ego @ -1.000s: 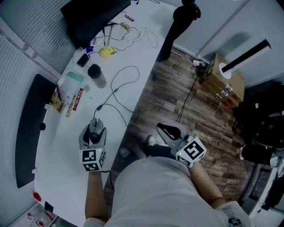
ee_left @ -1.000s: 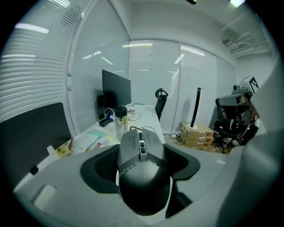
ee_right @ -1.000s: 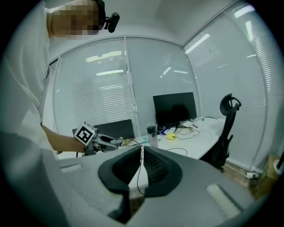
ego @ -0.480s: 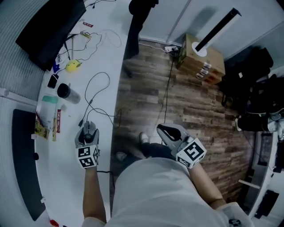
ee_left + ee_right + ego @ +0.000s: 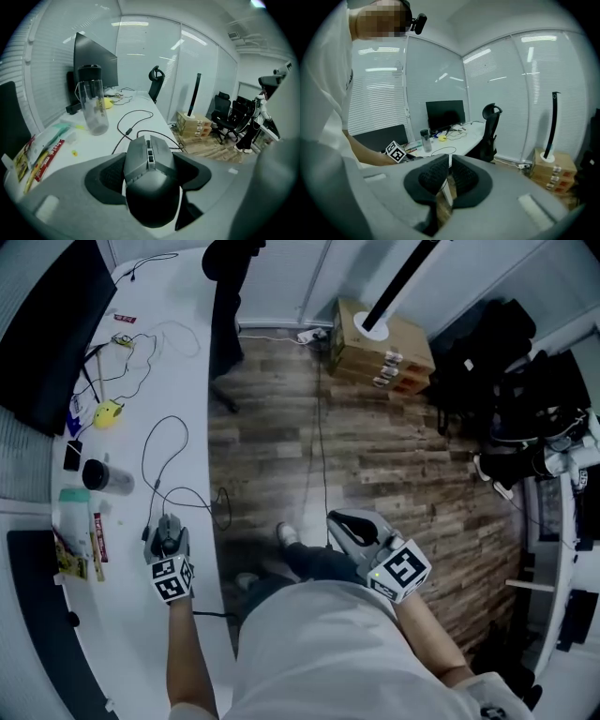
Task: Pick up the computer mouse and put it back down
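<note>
Grey and black plastic: computer mouse (image 5: 151,187), wired, lying lengthwise between the jaws of the left hand-held gripper (image 5: 151,161). The jaws stand wide and the pads bear on the mouse's two flanks.

Location: near the edge of the white counter (image 5: 122,442), at about 8 o'clock in the head view. Whether the underside rests on the counter cannot be told.

Cable (image 5: 150,446): runs off from the nose of the mouse toward 12 o'clock in loose loops.

Neighbours: clear tumbler (image 5: 105,477) at 11 o'clock of the mouse, snack packets (image 5: 97,545) at 9 o'clock. Both stand apart from it.

Right hand-held gripper (image 5: 449,176): jaws drawn together with nothing between them, out over the wooden floor at 3 o'clock of the mouse and idle.

Step in hand, as judged: the set-down.

Handling notes:
- Bring the mouse down level so the whole base meets the counter at once.
- Leave the cable slack rather than dragging it.
- Part both jaws evenly only once the weight is on the counter.
- Draw the gripper back toward 6 o'clock, so neither pad nudges the mouse sideways.
</note>
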A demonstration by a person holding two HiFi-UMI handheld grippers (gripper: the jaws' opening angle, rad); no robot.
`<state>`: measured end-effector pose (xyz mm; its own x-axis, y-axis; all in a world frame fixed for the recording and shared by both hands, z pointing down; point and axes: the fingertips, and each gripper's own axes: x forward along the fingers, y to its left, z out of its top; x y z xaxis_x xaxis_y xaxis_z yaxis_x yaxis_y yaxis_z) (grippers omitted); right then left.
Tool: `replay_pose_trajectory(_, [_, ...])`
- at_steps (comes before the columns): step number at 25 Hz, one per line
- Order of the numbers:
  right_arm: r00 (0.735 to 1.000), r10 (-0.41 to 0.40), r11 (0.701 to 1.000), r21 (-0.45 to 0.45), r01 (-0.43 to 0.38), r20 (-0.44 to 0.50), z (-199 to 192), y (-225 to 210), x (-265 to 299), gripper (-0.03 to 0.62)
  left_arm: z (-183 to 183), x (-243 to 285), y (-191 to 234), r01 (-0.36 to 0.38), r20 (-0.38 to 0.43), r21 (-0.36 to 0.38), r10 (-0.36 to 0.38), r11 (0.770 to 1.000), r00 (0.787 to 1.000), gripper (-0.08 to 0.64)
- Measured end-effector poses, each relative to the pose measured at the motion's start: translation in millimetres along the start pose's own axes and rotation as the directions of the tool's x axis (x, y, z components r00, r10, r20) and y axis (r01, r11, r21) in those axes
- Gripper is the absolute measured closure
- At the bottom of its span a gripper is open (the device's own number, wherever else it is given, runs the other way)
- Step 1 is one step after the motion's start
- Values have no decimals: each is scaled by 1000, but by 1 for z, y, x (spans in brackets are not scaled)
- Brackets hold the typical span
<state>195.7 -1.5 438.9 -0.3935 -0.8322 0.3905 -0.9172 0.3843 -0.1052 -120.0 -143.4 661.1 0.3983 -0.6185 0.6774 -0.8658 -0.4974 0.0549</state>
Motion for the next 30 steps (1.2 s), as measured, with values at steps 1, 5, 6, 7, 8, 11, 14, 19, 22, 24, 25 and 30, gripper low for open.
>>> replay_pose_trajectory(1, [1000,-12,1000,3,12,1,-1,-2,-2,572,-1,4,0,0,-4,1,0,1000,1000,250])
replay_pose_trajectory(5, [999,-36,999,8,36,-5,-4,-3,-10,572,-11,13,2,-6,-32,-4,6,1000,999,250])
replay_pose_trajectory(6, [999,-41,999,8,41,-6,-5,-4,-12,572,-13,15,2,-6,-37,-6,6,1000,999,250])
replay_pose_trajectory(7, [999,-46,999,9,46,-6,-5,-5,-13,572,-14,17,3,-7,-40,-8,6,1000,999,250])
replay_pose_trajectory(8, [999,-52,999,10,52,-6,-5,-6,-15,572,-15,18,3,-7,-43,-11,7,1000,999,250])
replay_pose_trajectory(11, [998,-65,998,14,65,-9,-8,-7,-18,572,-22,22,6,-8,-56,-16,7,1000,998,250])
replay_pose_trajectory(14, [997,-71,997,15,71,-13,-10,-8,-20,572,-28,26,7,-7,-75,-20,6,1000,997,250])
replay_pose_trajectory(19, [997,-72,997,19,72,-14,-12,-6,-22,572,-34,28,5,-4,-85,-27,1,1000,996,250])
replay_pose_trajectory(22, [997,-70,997,21,70,-17,-12,-7,-21,572,-34,30,4,-9,-74,-22,7,1000,997,250])
replay_pose_trajectory(24, [998,-64,998,21,65,-17,-13,-6,-19,572,-34,31,3,-10,-67,-17,9,1000,998,250])
replay_pose_trajectory(25, [998,-60,998,20,60,-17,-12,-6,-18,572,-34,31,3,-9,-63,-15,8,1000,998,250])
replay_pose_trajectory(30, [999,-32,999,15,32,-21,-11,-3,-12,572,-35,30,-2,-1,-65,-11,0,1000,998,225])
